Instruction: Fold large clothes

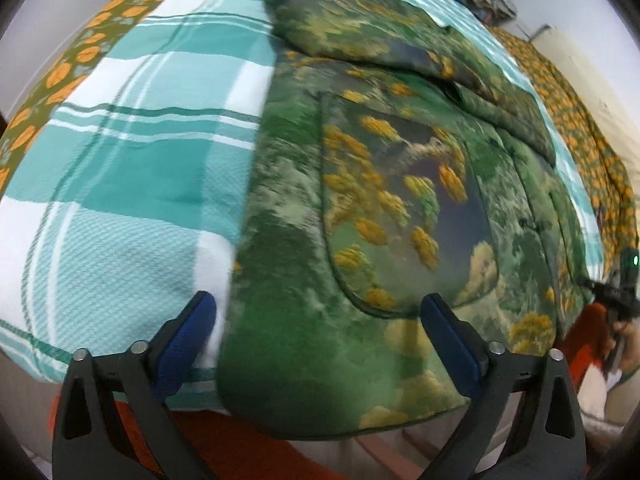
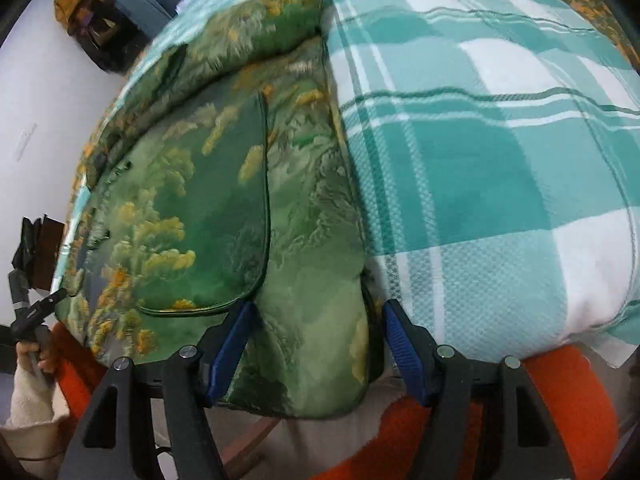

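The green jacket lies on the bed with a sleeve already folded in; the hem at the bed's near edge is straddled by the spread left gripper and right gripper, untouched, further folds apparently remaining.

Bed under a teal and white checked cover, filling most of both views. Along its far edge, an olive sheet printed with orange flowers. Pale walls behind. Heap of dark and mustard things against one wall. Soft, even light.
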The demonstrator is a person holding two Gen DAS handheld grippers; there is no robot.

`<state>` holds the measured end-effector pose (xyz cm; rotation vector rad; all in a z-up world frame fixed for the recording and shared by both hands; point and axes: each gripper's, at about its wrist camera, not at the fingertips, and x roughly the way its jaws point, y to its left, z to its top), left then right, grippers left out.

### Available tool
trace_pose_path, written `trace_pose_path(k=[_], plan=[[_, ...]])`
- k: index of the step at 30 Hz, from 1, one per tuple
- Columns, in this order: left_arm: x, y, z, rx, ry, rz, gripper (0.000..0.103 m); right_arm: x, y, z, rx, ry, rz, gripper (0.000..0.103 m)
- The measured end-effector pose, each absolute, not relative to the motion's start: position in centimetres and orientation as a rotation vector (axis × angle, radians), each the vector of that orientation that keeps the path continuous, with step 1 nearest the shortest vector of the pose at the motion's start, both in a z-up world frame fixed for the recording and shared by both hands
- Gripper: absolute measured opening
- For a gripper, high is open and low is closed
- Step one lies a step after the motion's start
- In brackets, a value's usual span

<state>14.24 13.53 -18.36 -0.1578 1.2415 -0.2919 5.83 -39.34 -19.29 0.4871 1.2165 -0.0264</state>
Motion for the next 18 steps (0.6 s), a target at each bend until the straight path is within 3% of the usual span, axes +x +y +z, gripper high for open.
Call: trace_pose_path(k=[2, 5, 6, 7, 8, 10, 18], plan=[[14.0, 13.0, -18.2, -0.141, 1.254, -0.305, 0.074, 6.0, -38.6, -18.8, 0.464, 1.213, 0.006, 0.07], [13.7, 12.8, -17.7, -0.137, 1.255, -0.292, 0.048, 6.0, -37.1, -17.9, 0.421, 1.201, 0.061, 0.058], [13.7, 13.0, -17.5, -0.15, 1.259, -0.281, 0.034, 6.0, -36.6, -17.6, 0.392, 1.202, 0.064, 0.042], [13.7, 13.2, -17.3, -0.17, 1.263, -0.28, 0.026, 6.1, -36.4, -17.4, 0.377, 1.201, 0.061, 0.028], [13.8, 13.4, -17.2, -0.193, 1.268, -0.283, 0.018, 6.2, -36.2, -17.0, 0.367, 1.198, 0.056, 0.022], [13.9, 13.7, -16.6, -0.232, 1.268, -0.282, 0.014, 6.4, -35.9, -16.3, 0.367, 1.184, 0.056, 0.016], [12.8, 13.8, -12.9, -0.273, 1.195, -0.325, 0.01, 6.2, -35.6, -11.6, 0.356, 1.098, 0.092, 0.014]])
